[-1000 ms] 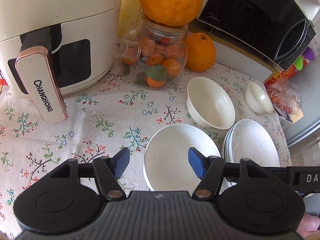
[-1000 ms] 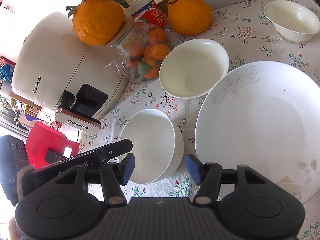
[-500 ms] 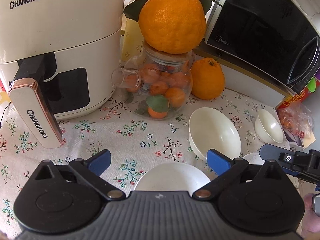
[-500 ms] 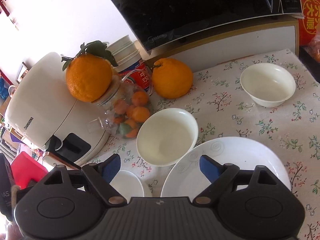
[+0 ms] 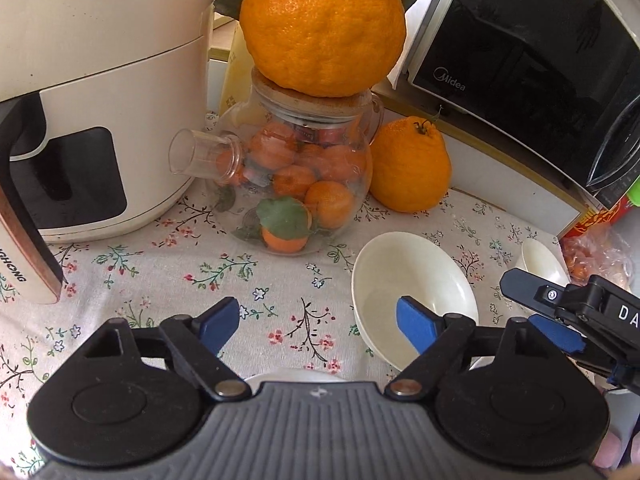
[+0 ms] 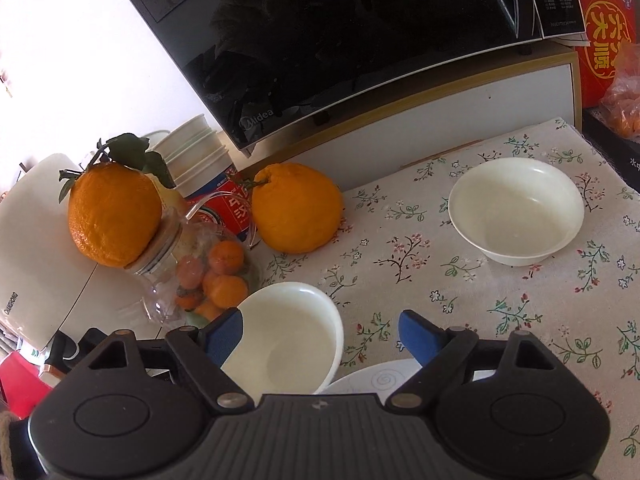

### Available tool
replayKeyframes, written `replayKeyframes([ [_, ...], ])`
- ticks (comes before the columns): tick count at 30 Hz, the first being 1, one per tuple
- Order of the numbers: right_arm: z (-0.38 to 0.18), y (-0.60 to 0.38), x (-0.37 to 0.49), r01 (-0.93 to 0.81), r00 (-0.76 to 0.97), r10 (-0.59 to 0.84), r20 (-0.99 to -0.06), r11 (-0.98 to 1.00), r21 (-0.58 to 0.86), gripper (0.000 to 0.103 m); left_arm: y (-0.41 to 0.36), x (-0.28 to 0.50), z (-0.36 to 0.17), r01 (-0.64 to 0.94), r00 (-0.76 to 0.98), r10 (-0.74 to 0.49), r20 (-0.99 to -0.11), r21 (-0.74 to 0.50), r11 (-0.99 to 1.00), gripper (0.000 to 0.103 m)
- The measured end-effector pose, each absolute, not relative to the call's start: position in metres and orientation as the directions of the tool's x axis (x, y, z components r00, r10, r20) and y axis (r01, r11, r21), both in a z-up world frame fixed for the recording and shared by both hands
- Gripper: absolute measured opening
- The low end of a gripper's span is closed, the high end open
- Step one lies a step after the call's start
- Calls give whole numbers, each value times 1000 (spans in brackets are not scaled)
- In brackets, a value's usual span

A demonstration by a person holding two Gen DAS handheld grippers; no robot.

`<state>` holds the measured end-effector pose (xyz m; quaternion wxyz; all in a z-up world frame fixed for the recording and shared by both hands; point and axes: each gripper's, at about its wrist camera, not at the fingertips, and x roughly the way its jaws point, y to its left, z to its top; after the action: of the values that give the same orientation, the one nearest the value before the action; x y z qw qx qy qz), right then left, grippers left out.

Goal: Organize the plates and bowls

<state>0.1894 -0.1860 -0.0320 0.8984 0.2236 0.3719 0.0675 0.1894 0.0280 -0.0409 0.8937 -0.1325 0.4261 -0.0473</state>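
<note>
My left gripper (image 5: 318,324) is open and empty above the flowered cloth. A white bowl (image 5: 412,296) sits just right of it, by its right fingertip. A sliver of another white bowl (image 5: 294,376) shows under the gripper body. A small white bowl (image 5: 540,258) sits far right. My right gripper (image 6: 320,332) is open and empty; the same middle bowl (image 6: 292,340) lies between its fingers, toward the left one. The small bowl (image 6: 516,210) sits at the right. A white plate's rim (image 6: 376,378) with a swirl pattern peeks out below. The right gripper (image 5: 560,312) shows in the left wrist view.
A cream air fryer (image 5: 92,100) stands left. A glass teapot of small oranges (image 5: 296,184) carries a large orange (image 5: 324,24); another orange (image 5: 410,168) sits beside it. A black microwave (image 6: 360,40) stands behind. Paper cups (image 6: 196,152) and a red box (image 6: 604,32) stand at the back.
Both grippers have pulled back and tilted up, so the near bowl and the plate have dropped almost out of view. Both jaws opened wider than a second ago.
</note>
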Motion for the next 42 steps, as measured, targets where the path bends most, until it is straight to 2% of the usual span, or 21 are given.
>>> replayKeyframes([
  [5,-42,-190,199,58,708,303,-638,875,480,70,26,197,-45,-32,630,-222,-744,-310,950,58],
  [9,-51,-194,205,83,699,306,-646,863,498,55,26,200,-47,-46,631,-227,-742,-327,944,41],
  [12,-58,-196,208,107,691,316,-651,845,524,45,26,200,-48,-46,634,-234,-737,-338,940,32],
  [15,-62,-195,211,118,692,315,-650,838,532,38,26,201,-49,-47,640,-243,-729,-353,934,20],
  [23,-63,-192,213,109,686,321,-653,842,529,22,27,203,-52,-45,634,-275,-722,-389,920,11],
  [25,-63,-191,214,100,678,331,-656,844,528,11,28,202,-54,-43,629,-294,-720,-410,911,6],
  [27,-64,-189,214,92,669,346,-658,840,534,6,29,202,-54,-41,627,-315,-712,-434,900,4],
  [42,-40,-187,202,63,692,333,-640,856,513,5,28,184,-29,-6,669,-336,-663,-457,889,3],
])
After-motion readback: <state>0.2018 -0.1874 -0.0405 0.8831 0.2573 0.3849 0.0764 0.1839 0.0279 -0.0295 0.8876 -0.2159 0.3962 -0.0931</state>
